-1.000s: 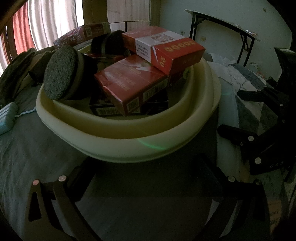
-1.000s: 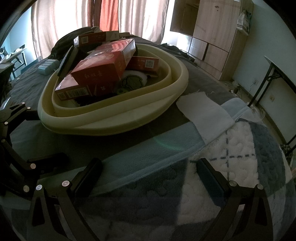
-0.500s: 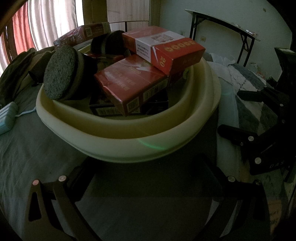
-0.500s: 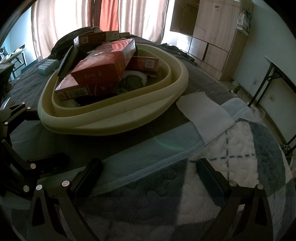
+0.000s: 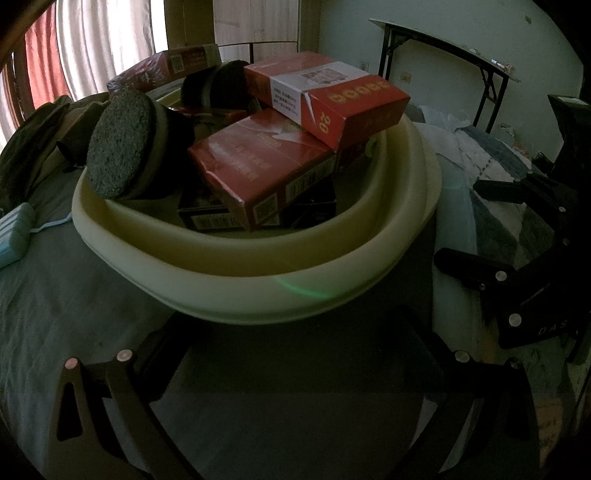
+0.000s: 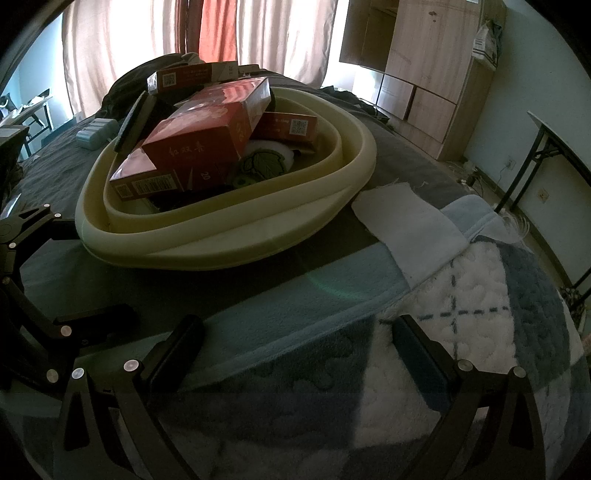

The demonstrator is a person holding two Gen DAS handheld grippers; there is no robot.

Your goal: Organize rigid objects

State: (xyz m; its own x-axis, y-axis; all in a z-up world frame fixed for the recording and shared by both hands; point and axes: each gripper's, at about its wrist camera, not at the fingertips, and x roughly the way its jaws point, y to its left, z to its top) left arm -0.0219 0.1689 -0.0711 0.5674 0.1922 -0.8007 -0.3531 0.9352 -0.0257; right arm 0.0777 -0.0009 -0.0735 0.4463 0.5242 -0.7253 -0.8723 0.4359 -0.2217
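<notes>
Nothing has moved since the earlier frames. Left gripper (image 5: pixel 295 363) and right gripper (image 6: pixel 295 341) spread wide, empty, near the basin (image 6: pixel 236 240).

I see a cream basin (image 6: pixel 236 236) on the bed; inside it red boxes (image 6: pixel 207 140) with gold print, one banded white (image 5: pixel 314 85); a round dark grey pad (image 5: pixel 123 144); beside the basin a pale blue and white blanket (image 6: pixel 461 314) with a dashed check; behind it, pink and orange curtains (image 6: pixel 207 33).
</notes>
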